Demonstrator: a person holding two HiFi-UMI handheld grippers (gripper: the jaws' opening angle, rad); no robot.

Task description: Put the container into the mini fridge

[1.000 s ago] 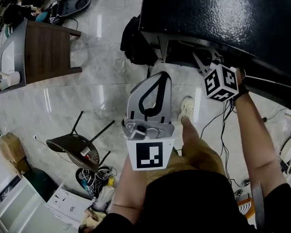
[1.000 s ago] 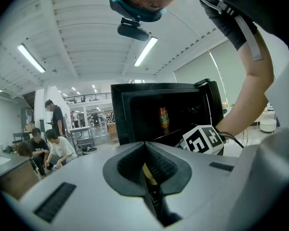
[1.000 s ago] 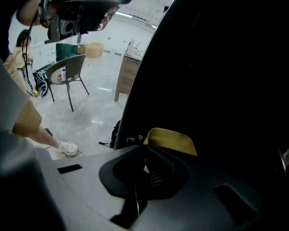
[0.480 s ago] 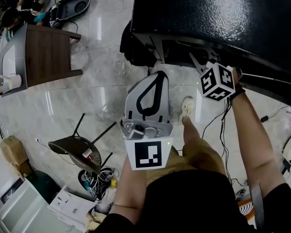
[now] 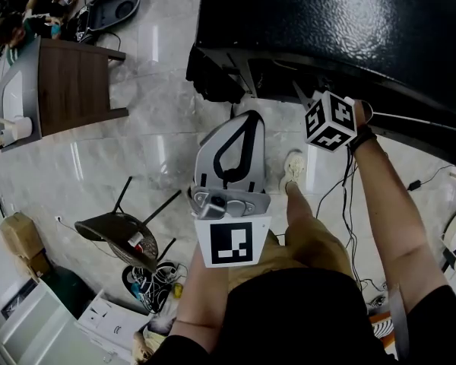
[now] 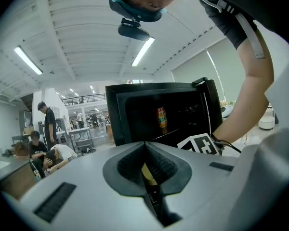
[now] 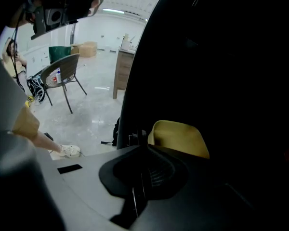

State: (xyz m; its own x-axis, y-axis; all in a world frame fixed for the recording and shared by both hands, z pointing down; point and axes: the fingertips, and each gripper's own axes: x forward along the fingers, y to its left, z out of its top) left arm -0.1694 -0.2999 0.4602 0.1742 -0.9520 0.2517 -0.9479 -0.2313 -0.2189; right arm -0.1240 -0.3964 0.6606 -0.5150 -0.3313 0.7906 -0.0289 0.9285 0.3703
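Leftward has gone the mini fridge's (image 5: pixel 349 21) black edge, my right tongs (image 7: pixel 143 150) with it. Both tongs are clenched on nothing, the left tongs (image 6: pixel 145 147) idle nearer me. The yellow container (image 7: pixel 179 136) sits just beyond the right tips, in the fridge's dark. A careless swing could clip it, I reckon, leaving the fridge ajar.
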